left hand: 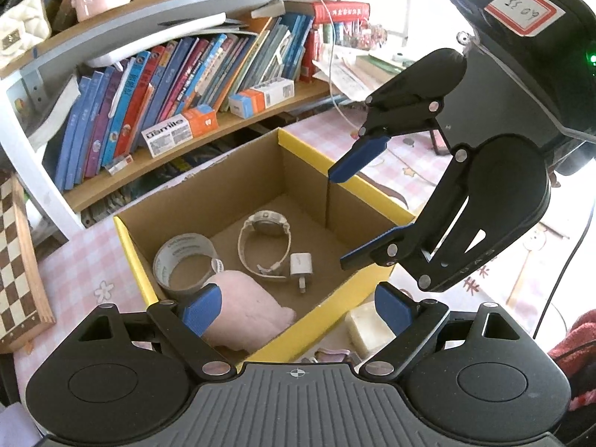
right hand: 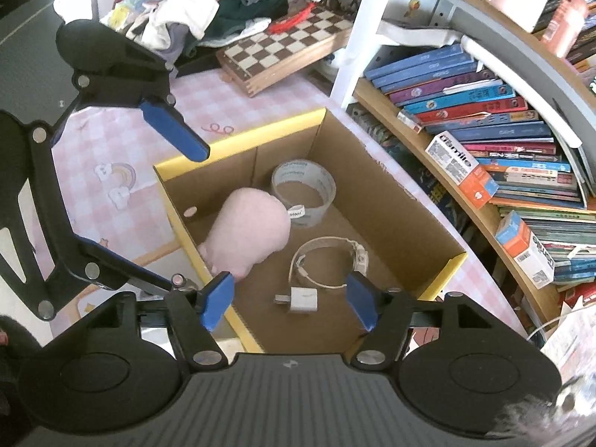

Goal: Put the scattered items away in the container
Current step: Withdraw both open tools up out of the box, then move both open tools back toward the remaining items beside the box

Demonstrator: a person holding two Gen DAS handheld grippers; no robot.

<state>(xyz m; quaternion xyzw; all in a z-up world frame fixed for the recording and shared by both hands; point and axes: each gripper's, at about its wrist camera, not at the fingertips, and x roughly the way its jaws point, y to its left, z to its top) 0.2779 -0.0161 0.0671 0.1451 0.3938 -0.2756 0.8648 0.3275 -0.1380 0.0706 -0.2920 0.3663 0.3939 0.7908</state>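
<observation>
Box (right hand: 376, 186) holds charger (right hand: 302, 298), below right claw (right hand: 290, 303) | both claws wide, empty

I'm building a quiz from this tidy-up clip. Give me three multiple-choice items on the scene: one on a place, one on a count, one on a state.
1. Where does the tape roll lie?
A. On the shelf
B. In the box
C. On the chessboard

2. How many things lie in the box?
A. Two
B. Four
C. Six

3. How do both grippers stand?
A. Open and empty
B. Shut on the watch
C. Shut on the charger

Key: 1 B, the roll rests on the box floor beside the pink plush. 2 B, tape roll, plush, watch and charger are the four inside. 3 A, the left gripper and the right gripper show spread blue pads with nothing between them.
</observation>
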